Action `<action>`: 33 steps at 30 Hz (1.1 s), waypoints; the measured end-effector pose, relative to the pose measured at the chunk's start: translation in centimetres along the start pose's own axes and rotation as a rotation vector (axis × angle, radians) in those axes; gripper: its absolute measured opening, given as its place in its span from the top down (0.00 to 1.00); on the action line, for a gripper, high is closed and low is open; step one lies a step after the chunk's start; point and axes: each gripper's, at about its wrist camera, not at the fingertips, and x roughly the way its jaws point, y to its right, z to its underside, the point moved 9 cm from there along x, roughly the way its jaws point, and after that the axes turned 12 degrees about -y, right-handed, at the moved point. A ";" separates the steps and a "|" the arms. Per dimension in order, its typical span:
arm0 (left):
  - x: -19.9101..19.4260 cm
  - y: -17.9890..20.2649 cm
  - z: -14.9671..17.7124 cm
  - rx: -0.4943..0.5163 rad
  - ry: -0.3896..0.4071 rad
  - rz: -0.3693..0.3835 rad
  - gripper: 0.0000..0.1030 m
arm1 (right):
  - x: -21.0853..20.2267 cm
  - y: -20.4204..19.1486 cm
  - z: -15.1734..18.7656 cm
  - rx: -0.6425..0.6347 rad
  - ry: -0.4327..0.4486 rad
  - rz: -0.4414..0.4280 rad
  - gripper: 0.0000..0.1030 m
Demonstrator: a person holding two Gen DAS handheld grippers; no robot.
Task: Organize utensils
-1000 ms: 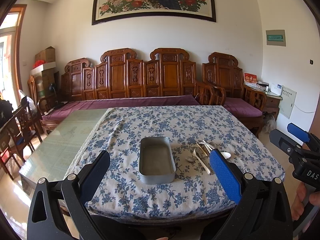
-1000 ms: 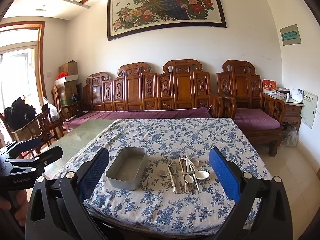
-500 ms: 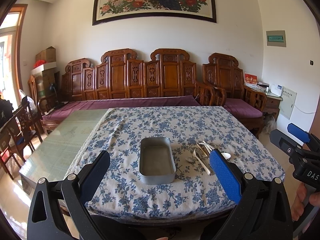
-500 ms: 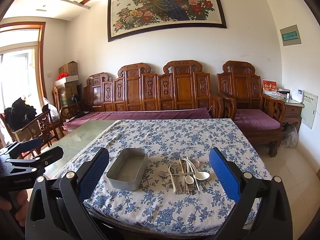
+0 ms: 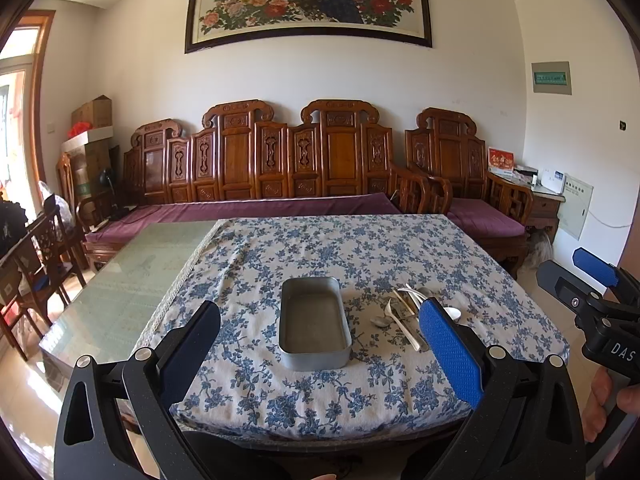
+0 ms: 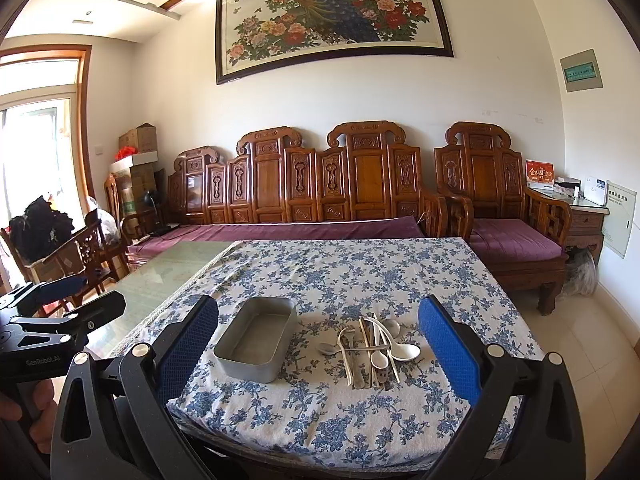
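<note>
Floral-clothed surface (image 6: 360,268): your left gripper (image 5: 320,344) and right gripper (image 6: 318,344) hover spread before the tin (image 6: 256,338), utensils (image 6: 370,348) just right of it, awaiting sorting.

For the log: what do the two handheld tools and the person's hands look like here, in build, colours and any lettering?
Both tools are matte black frames with silver screws and two broad fingers faced with textured blue pads. The left tool carries white "GenRobot.AI" lettering on its body, seen from the right wrist view; the right tool shows "DAS" in the left wrist view. Bare hands grip the black handles; no sleeves or cables show.
</note>
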 end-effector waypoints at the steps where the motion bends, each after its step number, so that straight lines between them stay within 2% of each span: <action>1: 0.0 0.0 0.0 0.000 0.000 0.001 0.06 | 0.0 0.1 0.1 0.000 0.000 0.000 0.02; 33: 0.3 0.5 0.3 0.008 -0.015 0.004 0.06 | -0.1 -0.1 -0.2 0.004 -0.003 -0.002 0.02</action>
